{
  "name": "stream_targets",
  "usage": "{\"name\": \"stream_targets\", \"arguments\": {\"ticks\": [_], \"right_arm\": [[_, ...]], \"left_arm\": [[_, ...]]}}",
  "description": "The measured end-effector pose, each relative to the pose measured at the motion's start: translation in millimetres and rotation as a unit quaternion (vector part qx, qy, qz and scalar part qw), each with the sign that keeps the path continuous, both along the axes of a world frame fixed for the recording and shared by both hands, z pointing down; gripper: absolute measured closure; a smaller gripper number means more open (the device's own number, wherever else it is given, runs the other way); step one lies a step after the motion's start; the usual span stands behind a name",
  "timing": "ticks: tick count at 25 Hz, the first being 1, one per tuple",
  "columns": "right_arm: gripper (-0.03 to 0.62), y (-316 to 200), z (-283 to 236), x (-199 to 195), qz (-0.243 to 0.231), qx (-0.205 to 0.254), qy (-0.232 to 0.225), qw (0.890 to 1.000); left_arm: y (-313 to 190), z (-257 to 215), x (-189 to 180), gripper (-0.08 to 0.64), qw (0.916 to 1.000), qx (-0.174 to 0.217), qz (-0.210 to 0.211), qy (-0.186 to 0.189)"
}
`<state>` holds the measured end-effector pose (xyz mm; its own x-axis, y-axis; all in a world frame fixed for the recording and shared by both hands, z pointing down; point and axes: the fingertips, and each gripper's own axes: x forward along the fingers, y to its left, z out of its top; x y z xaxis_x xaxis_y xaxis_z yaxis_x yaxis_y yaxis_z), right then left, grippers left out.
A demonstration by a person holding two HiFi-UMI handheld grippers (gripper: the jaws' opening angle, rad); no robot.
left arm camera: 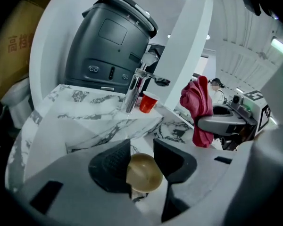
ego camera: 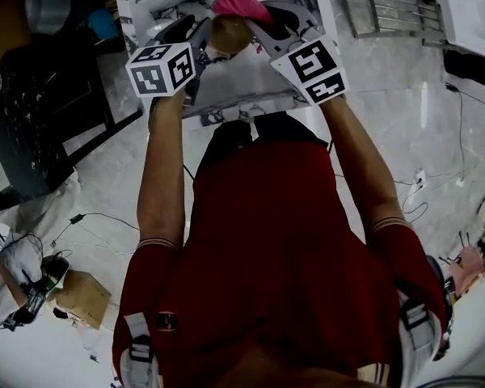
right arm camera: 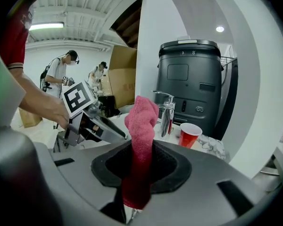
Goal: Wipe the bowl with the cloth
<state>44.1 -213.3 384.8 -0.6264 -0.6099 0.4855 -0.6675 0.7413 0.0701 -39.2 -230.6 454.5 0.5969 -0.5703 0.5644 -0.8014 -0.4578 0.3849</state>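
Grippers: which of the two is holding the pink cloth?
The right gripper: its fingers are shut on the pink cloth. The left gripper has its fingers apart, with only the small brown bowl between them.

Past the left fingers (left arm camera: 108,165) we see a marble table (left arm camera: 85,112). Well ahead of those fingers stands a chrome tap (left arm camera: 134,88), with a red cup (left arm camera: 148,101) just beside it on its right. A tall dark grey bin (left arm camera: 111,46) rises behind both. Far beyond the right fingers (right arm camera: 170,169), off to their left, we make out a cardboard box (right arm camera: 122,74) and two people (right arm camera: 56,76).
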Motion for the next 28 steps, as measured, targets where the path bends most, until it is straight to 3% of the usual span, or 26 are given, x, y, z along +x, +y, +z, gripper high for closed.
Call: {"name": "stream_targets", "arguments": {"ticks": [7, 13, 20, 28], "right_arm": [[0.500, -11.0, 39.1, -9.0, -0.038, -0.023, 0.053, 0.998], [0.500, -13.2, 71.1, -17.6, -0.076, -0.044, 0.112, 0.990], [0.499, -3.6, 116.1, -20.4, -0.118, -0.085, 0.192, 0.971], [0.497, 2.0, 151.4, -18.8, -0.152, -0.104, 0.280, 0.942]], "left_arm": [[-4.3, 44.2, -6.5, 0.399, 0.9975, -0.064, -0.017, -0.024], [4.3, 80.4, -7.4, 0.399, 0.9899, -0.137, -0.018, -0.032], [15.1, 110.7, -7.4, 0.399, 0.9800, -0.197, -0.024, -0.018], [20.4, 127.4, -6.8, 0.399, 0.9758, -0.217, -0.027, -0.017]]}}
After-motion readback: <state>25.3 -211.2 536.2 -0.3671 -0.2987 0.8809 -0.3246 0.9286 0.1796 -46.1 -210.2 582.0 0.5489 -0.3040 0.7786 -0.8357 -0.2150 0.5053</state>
